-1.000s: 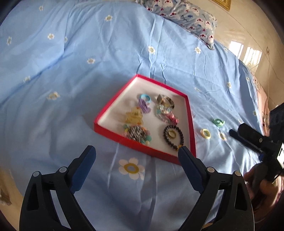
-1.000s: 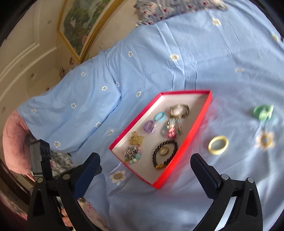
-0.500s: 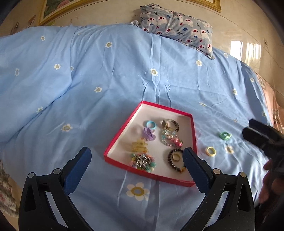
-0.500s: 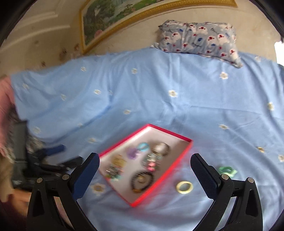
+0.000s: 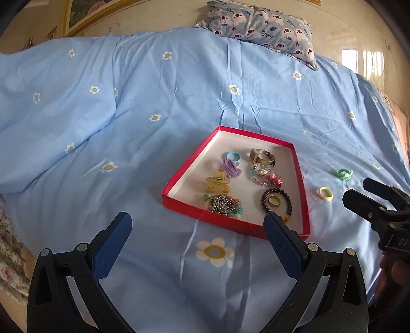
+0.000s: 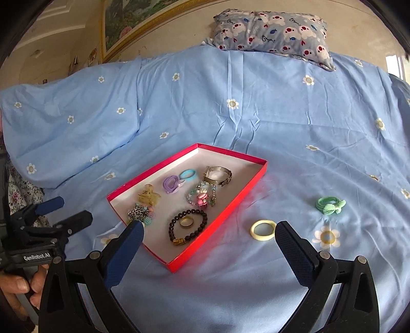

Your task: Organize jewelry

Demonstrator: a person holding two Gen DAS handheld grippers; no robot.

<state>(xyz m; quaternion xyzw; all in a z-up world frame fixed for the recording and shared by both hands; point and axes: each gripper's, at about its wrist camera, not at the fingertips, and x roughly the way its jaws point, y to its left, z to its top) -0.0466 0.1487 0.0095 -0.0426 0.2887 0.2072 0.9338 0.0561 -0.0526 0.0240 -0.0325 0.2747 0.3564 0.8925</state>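
Observation:
A red tray (image 5: 184, 206) (image 6: 217, 220) with a white floor lies on the blue flowered bed cover (image 5: 128, 128). Several pieces lie in it, among them a black bead bracelet (image 5: 264, 199) (image 6: 171, 228) around a gold ring, a silver bangle (image 6: 217, 175) and hair ties. A yellow ring (image 5: 329, 197) (image 6: 254, 230) and a green hair tie (image 5: 343, 173) (image 6: 329, 205) lie on the cover right of the tray. My left gripper (image 5: 197, 220) hovers open and empty before the tray's near edge. My right gripper (image 6: 208, 226) is open and empty, its right finger beside the yellow ring.
A patterned pillow (image 5: 261, 23) (image 6: 271, 28) leans at the head of the bed under a framed picture (image 6: 123, 23). A hand (image 6: 20, 284) holds the left gripper's handle (image 6: 38, 256) at the bed's left edge. The right gripper's body (image 5: 371, 205) shows at the far right.
Both views have swung from a tilted, downward look to a level one. The tray now sits farther off, and the pillow and wall have come into view. Both grippers stay open and empty.

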